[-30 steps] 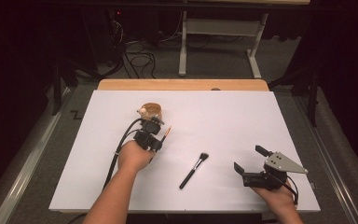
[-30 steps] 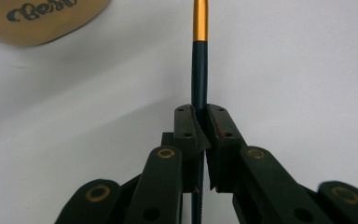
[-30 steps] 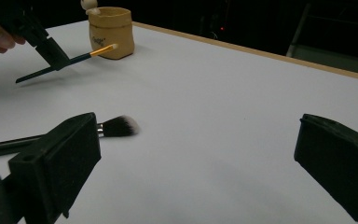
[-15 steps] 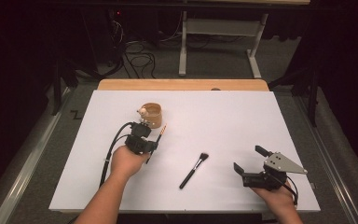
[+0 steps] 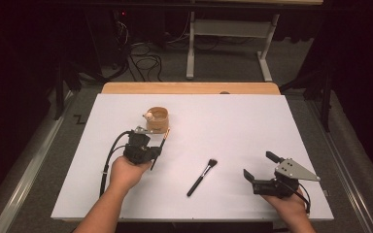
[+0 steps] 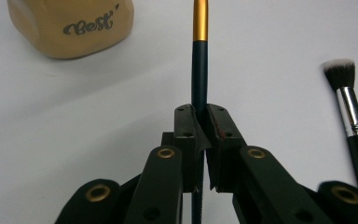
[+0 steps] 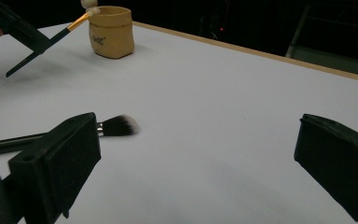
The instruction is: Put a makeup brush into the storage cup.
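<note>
Near my left hand: my left claw is pinched tight on a thin brush with a dark handle and a gold band.
Brush in the claw: I see it lifted off the white bench. Its long line runs from 7 o'clock up to 1 o'clock in the high view.
Cup: the small tan cup sits at about 12 o'clock from my left claw, just a bit to the left of the brush tip. The tip is close by the cup's rim, on its right side.
What counts most: I think the tip has to go left and over the rim, then down. The brush already points nearly at the cup.
Right claw: my right claw is wide open and holds nothing. It sits low at the right side of the bench.
Other brush: a black brush with a fluffy head lies flat on the bench at 9 o'clock from my right claw. Its head points to 1 o'clock.
Nearer hand: my right claw is nearer to that one.
</note>
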Motion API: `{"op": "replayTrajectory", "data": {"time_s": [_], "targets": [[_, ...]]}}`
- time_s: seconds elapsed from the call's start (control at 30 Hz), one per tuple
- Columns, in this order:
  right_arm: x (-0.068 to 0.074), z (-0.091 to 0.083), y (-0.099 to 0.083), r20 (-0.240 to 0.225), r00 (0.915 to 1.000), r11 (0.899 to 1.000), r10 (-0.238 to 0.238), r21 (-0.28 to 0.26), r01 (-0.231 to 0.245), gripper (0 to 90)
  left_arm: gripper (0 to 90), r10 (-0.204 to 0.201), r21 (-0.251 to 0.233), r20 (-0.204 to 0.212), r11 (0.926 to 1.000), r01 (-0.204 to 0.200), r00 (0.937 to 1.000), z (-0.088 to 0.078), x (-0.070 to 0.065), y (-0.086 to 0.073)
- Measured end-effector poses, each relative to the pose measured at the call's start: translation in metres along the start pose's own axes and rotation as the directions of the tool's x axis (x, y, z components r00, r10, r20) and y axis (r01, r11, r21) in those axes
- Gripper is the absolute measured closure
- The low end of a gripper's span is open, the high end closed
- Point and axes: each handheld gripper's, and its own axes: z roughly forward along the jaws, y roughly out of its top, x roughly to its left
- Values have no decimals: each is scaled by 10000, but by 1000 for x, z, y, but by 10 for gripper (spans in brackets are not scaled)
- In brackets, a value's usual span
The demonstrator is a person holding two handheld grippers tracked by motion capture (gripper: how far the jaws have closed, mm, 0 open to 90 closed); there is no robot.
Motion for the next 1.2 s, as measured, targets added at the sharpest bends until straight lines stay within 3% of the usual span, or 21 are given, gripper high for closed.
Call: {"op": "replayTrajectory", "data": {"time_s": [0.27, 0.6, 0.67, 0.93, 1.1, 1.2], "targets": [[0, 0, 0, -2, 10000, 10000, -14, -40, 14, 9, 837, 156, -1054, 153, 9943, -139, 9998, -9, -1, -8], [1, 1, -1, -27, 10000, 10000, -47, -11, 47, 9, 837, 290, -2320, 290, 9725, -215, 9992, -16, 1, -20], [1, 1, -1, -14, 10000, 10000, -50, -3, 50, 9, 837, 448, -2378, 167, 9705, -395, 9989, -16, 1, -23], [0, 1, -1, 35, 10000, 10000, -17, 51, 17, 9, 837, 523, -3209, 157, 9461, -445, 9985, -17, 4, -34], [0, 2, -2, 27, 10000, 10000, -64, 59, 64, 9, 837, 561, -3723, 142, 9269, -468, 9983, -17, 5, -40], [-1, 2, -2, 37, 10000, 9999, -22, 99, 21, 9, 837, 550, -3884, 200, 9205, -429, 9983, -17, 7, -43]]}}
